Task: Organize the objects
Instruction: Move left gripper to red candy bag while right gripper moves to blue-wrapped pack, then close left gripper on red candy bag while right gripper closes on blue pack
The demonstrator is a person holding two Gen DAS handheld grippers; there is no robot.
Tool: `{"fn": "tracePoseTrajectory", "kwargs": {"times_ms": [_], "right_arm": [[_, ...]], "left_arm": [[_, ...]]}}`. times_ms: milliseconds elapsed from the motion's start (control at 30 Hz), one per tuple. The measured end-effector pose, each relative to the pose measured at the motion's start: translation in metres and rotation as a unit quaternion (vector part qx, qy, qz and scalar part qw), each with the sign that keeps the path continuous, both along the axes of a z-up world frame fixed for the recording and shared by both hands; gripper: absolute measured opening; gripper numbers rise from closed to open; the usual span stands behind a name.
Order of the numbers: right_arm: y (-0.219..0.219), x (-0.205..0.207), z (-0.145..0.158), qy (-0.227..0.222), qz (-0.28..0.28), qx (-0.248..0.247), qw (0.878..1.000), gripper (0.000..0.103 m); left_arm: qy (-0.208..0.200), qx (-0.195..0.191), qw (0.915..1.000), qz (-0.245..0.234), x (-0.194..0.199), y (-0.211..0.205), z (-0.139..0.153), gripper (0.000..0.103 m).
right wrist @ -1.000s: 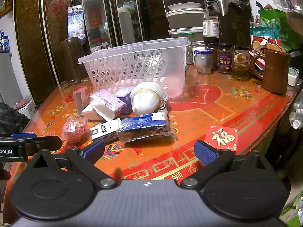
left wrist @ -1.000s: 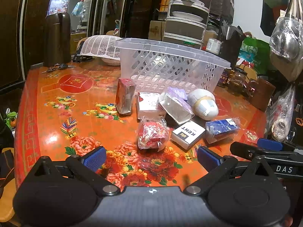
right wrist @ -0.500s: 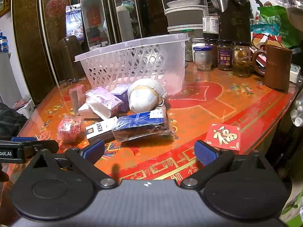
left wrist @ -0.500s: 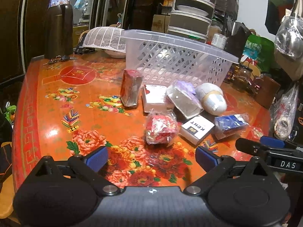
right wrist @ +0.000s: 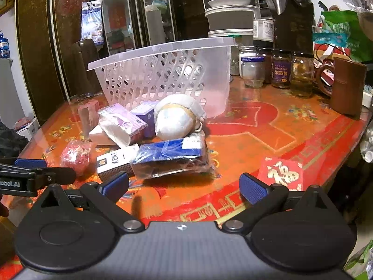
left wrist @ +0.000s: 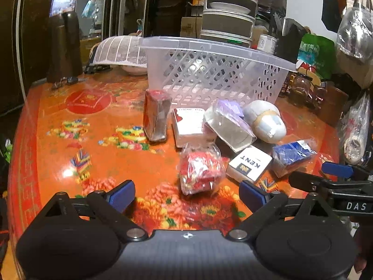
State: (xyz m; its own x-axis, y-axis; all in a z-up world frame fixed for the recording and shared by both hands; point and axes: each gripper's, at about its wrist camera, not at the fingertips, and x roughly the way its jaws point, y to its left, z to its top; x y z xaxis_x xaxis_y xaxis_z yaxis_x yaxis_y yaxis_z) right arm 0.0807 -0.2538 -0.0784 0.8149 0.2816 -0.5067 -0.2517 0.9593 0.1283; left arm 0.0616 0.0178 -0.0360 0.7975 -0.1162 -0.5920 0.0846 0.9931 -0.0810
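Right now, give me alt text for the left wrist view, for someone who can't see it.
The open left gripper hovers over a red floral table, with a red candy bag just ahead between its fingers. Behind it lie a KENT pack, a blue packet, a white ball, small boxes and a clear plastic basket.

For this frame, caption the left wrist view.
Open left gripper nears a clear bag of red sweets before a white lattice plastic basket.
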Motion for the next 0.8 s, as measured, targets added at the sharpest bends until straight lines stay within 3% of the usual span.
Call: {"fn": "tracePoseTrajectory", "kwargs": {"times_ms": [333,467,600,700,800], "right_arm": [[0.006,-0.013,0.006,-0.012,0.012,-0.025,1.000,0.103],[0.003,-0.025,0.021,-0.021,0.017,-0.015,1.000,0.103],[0.003,-0.015,0.026,-0.019,0.009,-0.015,1.000,0.103],[0.008,-0.002,0.021,-0.014,0.005,-0.034,0.999,0.103],[0.011,0.008,0.013,-0.001,0.005,-0.046,0.999,0.100]], "left_arm": [[-0.016,0.021,0.9995,-0.019,0.001,-0.008,0.006,0.094],[-0.033,-0.005,0.9991,-0.025,-0.013,-0.004,0.022,0.094],[-0.042,0.005,0.9990,-0.013,-0.010,-0.006,0.028,0.094],[-0.025,0.016,0.9995,-0.011,0.002,-0.008,0.019,0.094],[-0.015,0.017,0.9997,-0.012,0.009,-0.008,0.012,0.086]]}}
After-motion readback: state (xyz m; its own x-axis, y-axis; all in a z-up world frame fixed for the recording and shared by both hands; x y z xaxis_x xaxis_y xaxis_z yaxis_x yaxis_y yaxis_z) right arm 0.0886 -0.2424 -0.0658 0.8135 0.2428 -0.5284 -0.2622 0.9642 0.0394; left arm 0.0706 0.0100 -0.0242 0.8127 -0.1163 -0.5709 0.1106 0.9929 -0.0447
